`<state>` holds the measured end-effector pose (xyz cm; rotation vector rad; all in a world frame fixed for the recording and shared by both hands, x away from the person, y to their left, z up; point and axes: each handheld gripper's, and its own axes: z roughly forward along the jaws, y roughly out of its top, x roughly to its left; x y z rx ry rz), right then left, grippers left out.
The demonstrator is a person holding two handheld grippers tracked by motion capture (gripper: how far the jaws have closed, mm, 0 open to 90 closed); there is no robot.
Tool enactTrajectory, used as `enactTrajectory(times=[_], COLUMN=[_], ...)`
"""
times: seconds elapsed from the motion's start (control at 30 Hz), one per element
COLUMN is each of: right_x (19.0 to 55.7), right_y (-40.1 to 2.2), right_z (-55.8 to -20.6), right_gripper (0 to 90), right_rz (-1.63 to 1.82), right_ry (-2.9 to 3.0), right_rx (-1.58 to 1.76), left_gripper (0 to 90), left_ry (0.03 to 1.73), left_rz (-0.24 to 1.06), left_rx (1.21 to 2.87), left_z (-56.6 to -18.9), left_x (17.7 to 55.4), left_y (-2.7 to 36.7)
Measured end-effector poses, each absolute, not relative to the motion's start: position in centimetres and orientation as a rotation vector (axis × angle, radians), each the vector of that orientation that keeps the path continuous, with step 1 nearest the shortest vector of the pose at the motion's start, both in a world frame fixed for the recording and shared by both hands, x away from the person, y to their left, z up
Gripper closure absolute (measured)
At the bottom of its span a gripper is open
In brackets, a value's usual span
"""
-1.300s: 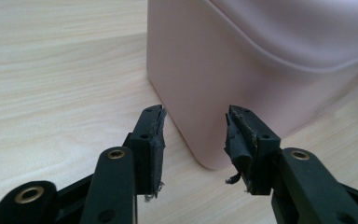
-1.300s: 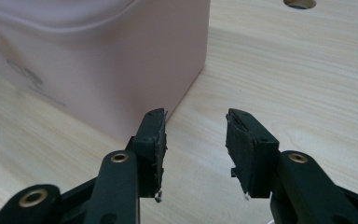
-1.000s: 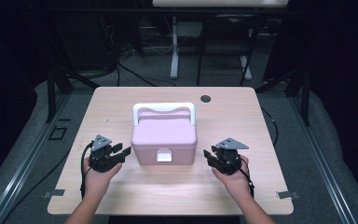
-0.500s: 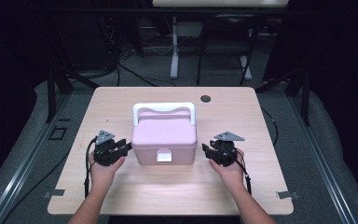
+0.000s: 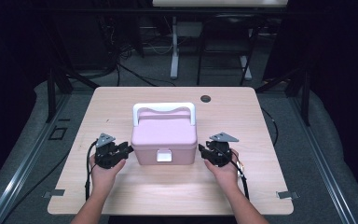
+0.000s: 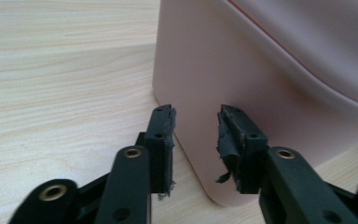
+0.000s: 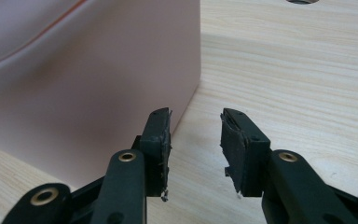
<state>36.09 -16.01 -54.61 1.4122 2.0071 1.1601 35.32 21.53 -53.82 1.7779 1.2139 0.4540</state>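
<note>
With a hand-held gripper at each end of the pink box (image 5: 164,137), the step is bracing it at mid-table (image 5: 121,100).
Left hand-held gripper (image 6: 196,135) has just been narrowing, jaws part-open, gripping nothing; right hand-held gripper (image 7: 196,135) is likewise part-open and empty. Next likely calls for pressing both inward, or reaching the front latch (image 5: 163,155).

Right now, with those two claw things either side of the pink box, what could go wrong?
1. The left gripper, whose jaws have just been closing, points at a smooth side wall of the pink box; with no ledge to catch, it might slip.
2. The right gripper sits near the far corner, so uneven pushing could twist the box.
3. The white handle stands upright; a tilted lift might swing it.
</note>
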Motion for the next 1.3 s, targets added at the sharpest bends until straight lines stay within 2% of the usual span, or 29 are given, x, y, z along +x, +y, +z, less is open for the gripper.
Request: enactTrajectory(times=[0.27, 0.37, 0.47, 0.5, 0.53, 0.63, 0.67, 0.73, 0.87, 1.3], right_x=[35.9, 35.7, 35.3, 35.3, 35.1, 35.0, 34.8, 34.7, 34.6, 34.3], right_y=[-15.5, -15.2, -14.8, -14.8, -14.5, -14.2, -14.0, -13.7, -13.6, -13.7], right_z=[-54.6, -54.7, -54.8, -54.8, -54.8, -54.8, -54.8, -54.9, -54.9, -54.7], right_gripper=[61.5, 63.9, 73.7, 73.7, 78.5, 82.2, 86.7, 89.5, 89.7, 89.9], right_rz=[1.172, 1.166, 1.159, 1.159, 1.151, 1.145, 1.141, 1.136, 1.138, 1.120], right_ry=[2.009, 2.016, 2.009, 2.009, 2.007, 2.003, 1.997, 1.987, 1.977, 1.995], right_rx=[1.396, 1.382, 1.359, 1.359, 1.347, 1.341, 1.337, 1.335, 1.355, 1.359], left_gripper=[68.7, 69.2, 73.6, 75.3, 76.8, 79.7, 82.4, 86.2, 89.5, 89.9], left_ry=[1.209, 1.206, 1.199, 1.199, 1.197, 1.197, 1.201, 1.203, 1.214, 1.235], left_rz=[0.457, 0.442, 0.436, 0.436, 0.435, 0.440, 0.448, 0.443, 0.473, 0.464], left_rx=[1.782, 1.788, 1.788, 1.788, 1.793, 1.804, 1.805, 1.817, 1.815, 1.819], left_z=[-53.9, -53.9, -54.0, -54.0, -54.0, -53.9, -53.9, -53.8, -53.8, -53.6], left_x=[35.1, 35.0, 34.9, 34.9, 34.9, 34.8, 34.7, 34.6, 34.4, 34.3], left_y=[21.4, 21.4, 21.3, 21.3, 21.2, 21.0, 20.7, 20.7, 20.2, 19.8])
